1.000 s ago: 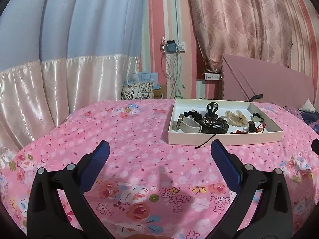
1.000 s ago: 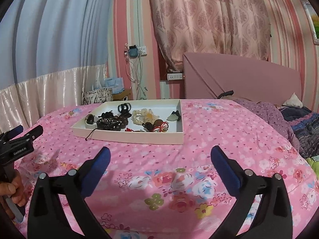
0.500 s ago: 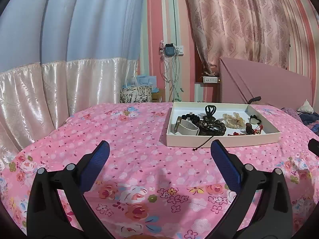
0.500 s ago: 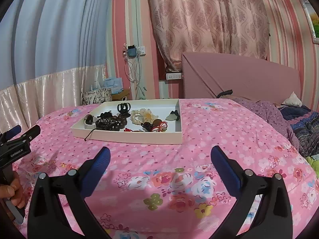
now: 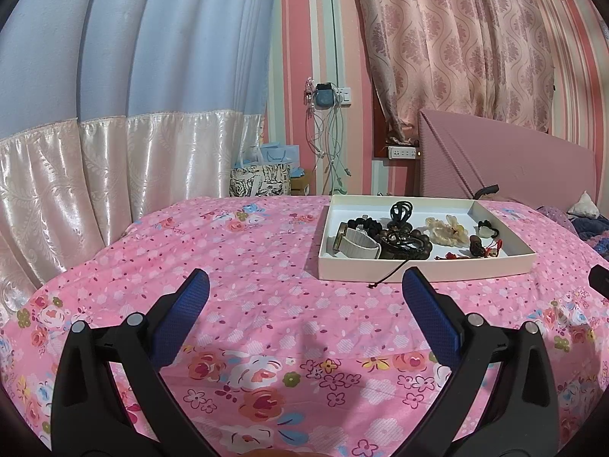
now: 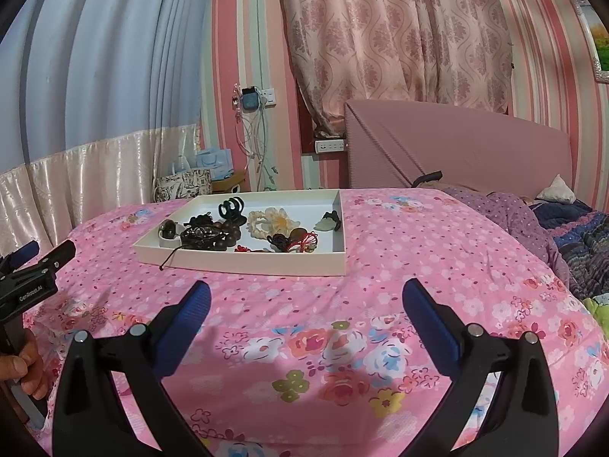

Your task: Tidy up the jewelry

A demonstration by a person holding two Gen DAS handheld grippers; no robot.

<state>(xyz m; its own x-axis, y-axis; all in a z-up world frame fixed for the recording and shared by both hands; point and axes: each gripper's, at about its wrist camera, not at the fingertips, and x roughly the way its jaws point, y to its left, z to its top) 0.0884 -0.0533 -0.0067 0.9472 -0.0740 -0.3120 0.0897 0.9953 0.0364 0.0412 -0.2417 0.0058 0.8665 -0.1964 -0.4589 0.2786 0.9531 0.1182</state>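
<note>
Both claws hang over the bed (image 5: 247, 266), short of the tray, holding nothing. Left claw (image 5: 304, 304): jaws spread wide, empty. Right claw (image 6: 306, 306): jaws spread wide, empty. In the right wrist view the left claw shows again at the left edge of the frame, with the hand (image 6: 23, 369) gripping its handle.

The jewelry lies in a shallow white tray (image 5: 426, 269), centre right in the left wrist view and upper centre in the right wrist view. The tray rests on the pink floral bedspread, well ahead of both claws.

Contents, tangled toward the tray's left half:
- watch (image 5: 356, 243) with pale strap, lower left of the tray. Judged the heaviest piece and fairly stiff; best taken across the strap.
- dark bead bracelets (image 5: 405, 243), piled and touching the watch. Round beads likely slippery; pinch across the strand, not on a single bead.
- black cord (image 5: 386, 275) trailing over the tray's front wall onto the bedspread. Light, limp; may drag its neighbours.
- black hair claw clip (image 6: 230, 207), rear of the tray. Rigid, easy to take hold of.
- cream beaded piece (image 6: 272, 222), centre. Looks delicate.
- red-corded charms (image 6: 300, 243), front right. Small; snag risk.
- pale pendant (image 6: 327, 222) by the right wall.

The mattress is soft, so pressing down would tilt the tray.
</note>
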